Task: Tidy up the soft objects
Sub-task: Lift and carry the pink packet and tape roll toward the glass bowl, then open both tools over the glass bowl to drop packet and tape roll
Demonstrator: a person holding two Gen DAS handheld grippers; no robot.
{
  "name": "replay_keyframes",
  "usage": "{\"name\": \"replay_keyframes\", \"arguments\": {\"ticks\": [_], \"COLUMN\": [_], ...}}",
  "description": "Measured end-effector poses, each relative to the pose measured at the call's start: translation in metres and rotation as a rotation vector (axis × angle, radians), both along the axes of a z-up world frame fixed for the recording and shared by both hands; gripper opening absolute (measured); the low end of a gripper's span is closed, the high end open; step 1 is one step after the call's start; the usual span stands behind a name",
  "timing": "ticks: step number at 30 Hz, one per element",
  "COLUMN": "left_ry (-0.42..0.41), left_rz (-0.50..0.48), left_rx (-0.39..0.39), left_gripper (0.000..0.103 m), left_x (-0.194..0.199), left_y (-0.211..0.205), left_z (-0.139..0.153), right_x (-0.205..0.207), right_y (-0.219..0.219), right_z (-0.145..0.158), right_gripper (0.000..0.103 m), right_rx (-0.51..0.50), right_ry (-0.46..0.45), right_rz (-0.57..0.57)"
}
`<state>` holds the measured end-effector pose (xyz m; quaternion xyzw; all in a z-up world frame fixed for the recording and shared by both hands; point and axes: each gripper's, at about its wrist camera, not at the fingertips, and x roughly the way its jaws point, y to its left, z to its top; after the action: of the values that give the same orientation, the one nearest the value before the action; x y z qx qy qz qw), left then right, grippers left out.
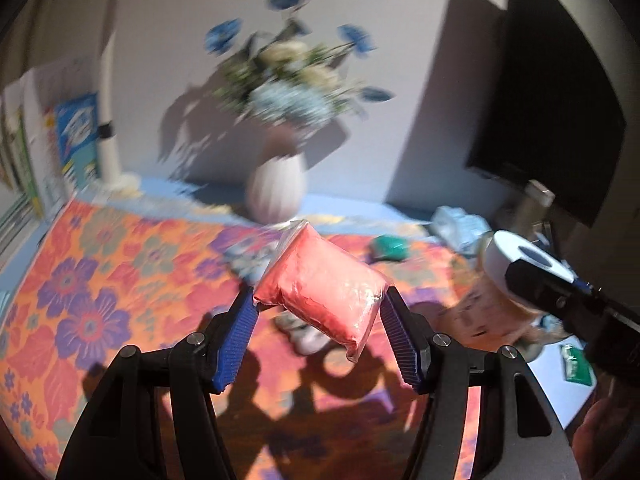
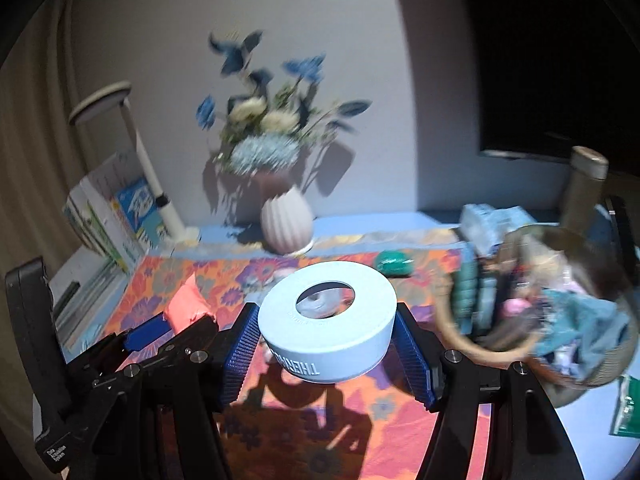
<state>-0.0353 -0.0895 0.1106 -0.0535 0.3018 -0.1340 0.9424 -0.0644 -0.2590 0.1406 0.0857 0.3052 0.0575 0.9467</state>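
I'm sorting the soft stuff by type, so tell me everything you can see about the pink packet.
The pink packet is a soft, pillow-shaped pouch of salmon-pink filling in clear, crinkly plastic with a sealed edge. It is held in the air above the floral cloth, tilted, pinched at its two ends between the blue ribbed pads of the left hand-held gripper. Nothing else touches it.

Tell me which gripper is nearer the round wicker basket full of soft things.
Right. The right gripper, holding a pale blue ring, is beside the wicker basket; the left gripper, holding a pink packet, is farther away.
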Motion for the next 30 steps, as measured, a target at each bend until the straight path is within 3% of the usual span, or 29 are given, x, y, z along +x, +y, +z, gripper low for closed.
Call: {"name": "replay_keyframes", "arguments": {"ticks": [12,18,26,30], "left_ry": [-0.11,-0.055,0.037,0.059], "left_rz": [-0.211,-0.332,-0.421,-0.402], "left_rx": [0.001,-0.009,0.024,0.044], "left_gripper": [0.06,0.06,0.06,0.06], "left_x": [-0.014,-0.003,0.025,0.04], "left_y": [-0.118,-0.188,-0.263,-0.279], "left_z": [0.061,0.079,0.064,0.05], "right_x": [-0.047,-0.051,-0.03,-0.003], "right_y": [-0.132,-0.201,-0.271,-0.283], "right_z": [0.022,0.02,-0.002,-0.013], "right_gripper": [0.064,0.064,0.065,0.066], "right_rx": [0.068,0.091,0.169,0.163], "right_ry": [-0.039,-0.013,0.061,0.098], "right_rz": [-0.261,-0.434,-0.524,-0.515]}}
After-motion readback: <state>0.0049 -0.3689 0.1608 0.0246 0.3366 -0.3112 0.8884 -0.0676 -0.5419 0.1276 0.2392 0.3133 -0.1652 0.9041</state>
